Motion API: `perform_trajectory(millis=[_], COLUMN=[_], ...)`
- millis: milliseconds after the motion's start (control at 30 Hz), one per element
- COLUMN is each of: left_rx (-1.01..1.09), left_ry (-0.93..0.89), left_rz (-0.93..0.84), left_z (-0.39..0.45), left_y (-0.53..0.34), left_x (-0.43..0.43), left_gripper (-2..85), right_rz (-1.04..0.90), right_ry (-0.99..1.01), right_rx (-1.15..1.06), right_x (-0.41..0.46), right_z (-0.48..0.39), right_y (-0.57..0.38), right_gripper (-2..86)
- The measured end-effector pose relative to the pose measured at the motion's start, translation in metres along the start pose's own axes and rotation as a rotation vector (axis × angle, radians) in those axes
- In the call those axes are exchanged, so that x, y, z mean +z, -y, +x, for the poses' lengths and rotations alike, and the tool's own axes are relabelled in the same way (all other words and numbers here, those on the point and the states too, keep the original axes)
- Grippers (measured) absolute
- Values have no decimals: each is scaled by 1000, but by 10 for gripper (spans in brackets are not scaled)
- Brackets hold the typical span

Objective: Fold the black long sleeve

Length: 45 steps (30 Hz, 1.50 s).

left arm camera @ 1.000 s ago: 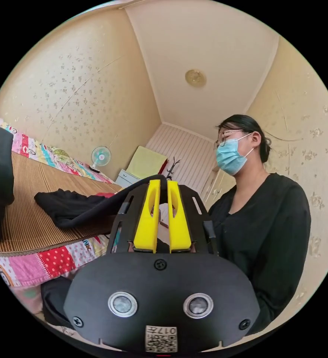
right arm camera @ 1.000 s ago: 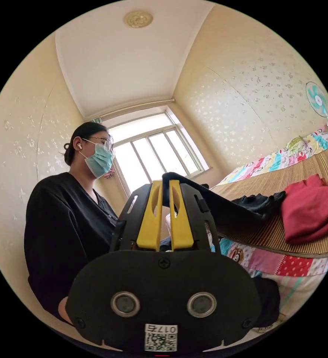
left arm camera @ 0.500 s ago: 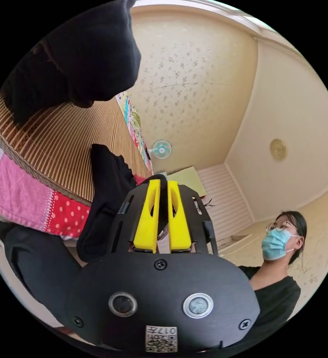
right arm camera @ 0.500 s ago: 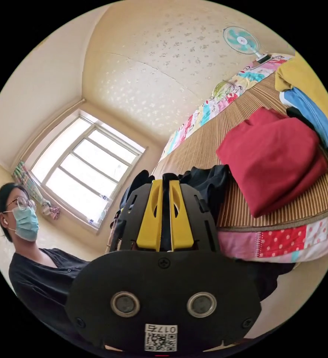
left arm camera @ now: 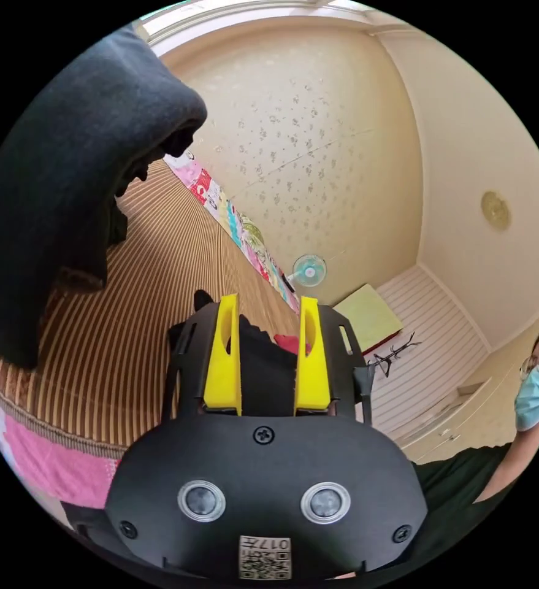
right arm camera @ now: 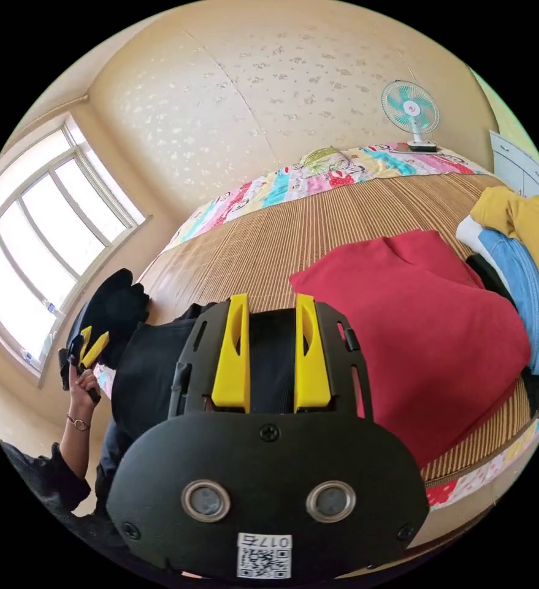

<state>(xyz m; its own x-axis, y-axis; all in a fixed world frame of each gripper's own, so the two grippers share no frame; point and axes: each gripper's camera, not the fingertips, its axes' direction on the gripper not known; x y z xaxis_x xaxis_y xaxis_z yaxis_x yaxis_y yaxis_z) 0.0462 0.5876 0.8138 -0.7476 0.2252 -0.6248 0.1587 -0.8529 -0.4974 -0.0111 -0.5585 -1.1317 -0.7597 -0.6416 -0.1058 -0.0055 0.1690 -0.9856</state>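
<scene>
Striped mat, black long sleeve under open right gripper

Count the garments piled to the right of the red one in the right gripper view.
3: yellow garment on top, blue garment under it, black garment beside the red garment. More may be hidden.

The left tool, with yellow jaws on a black frame, holds its two jaws parted with a clear gap between them. The right tool, of the same build, also has its jaws spread apart. In the right gripper view, at the far left, the person's left hand grips the handle of the left tool, wrist raised, forearm in a dark sleeve below.
</scene>
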Motion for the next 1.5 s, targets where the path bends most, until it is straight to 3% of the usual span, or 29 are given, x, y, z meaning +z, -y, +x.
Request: perform_trajectory(millis=[67, 233, 333, 433, 533, 633, 900, 967, 1133, 1233, 1300, 1500], left_rx=[21, -77, -184, -276, -404, -382, -62, -32, -12, 16, 40, 39], left_ry=[73, 212, 192, 171, 152, 103, 243, 263, 244, 215, 115, -84], left_rz=[-53, -225, -342, -352, -335, -322, -276, -269, -270, -278, -240, -160], left_z=[4, -10, -32, -47, -64, -43, 90, 108, 124, 134, 139, 130], left_y=[-24, -108, -146, -174, -186, -185, -184, -189, -208, -221, -228, -248], left_x=[-11, -27, -11, -3, -3, -2, 34, 46, 62, 62, 48, 6], left_gripper=[148, 173, 179, 131, 84, 56, 53, 52, 54, 71, 87, 130], right_rz=[47, -11, -127, -303, -482, -619, -880, -949, -966, -857, -788, -432], right_ry=[-129, -95, 74, 305, 397, 322, 154, -8, -364, -517, -414, 300], right_rx=[-58, -149, -188, -274, -381, -457, -654, -767, -1056, -1154, -1080, -565], right_x=[-6, 8, 41, 83, 123, 158, 233, 249, 249, 234, 205, 52], right_z=[-26, -86, -132, -201, -278, -347, -478, -501, -519, -500, -477, -271], right_y=[-20, -40, -37, -24, -14, -5, -1, -15, -52, -62, -46, 33], right_gripper=[110, 107, 117, 123, 125, 133, 197, 191, 150, 109, 101, 84])
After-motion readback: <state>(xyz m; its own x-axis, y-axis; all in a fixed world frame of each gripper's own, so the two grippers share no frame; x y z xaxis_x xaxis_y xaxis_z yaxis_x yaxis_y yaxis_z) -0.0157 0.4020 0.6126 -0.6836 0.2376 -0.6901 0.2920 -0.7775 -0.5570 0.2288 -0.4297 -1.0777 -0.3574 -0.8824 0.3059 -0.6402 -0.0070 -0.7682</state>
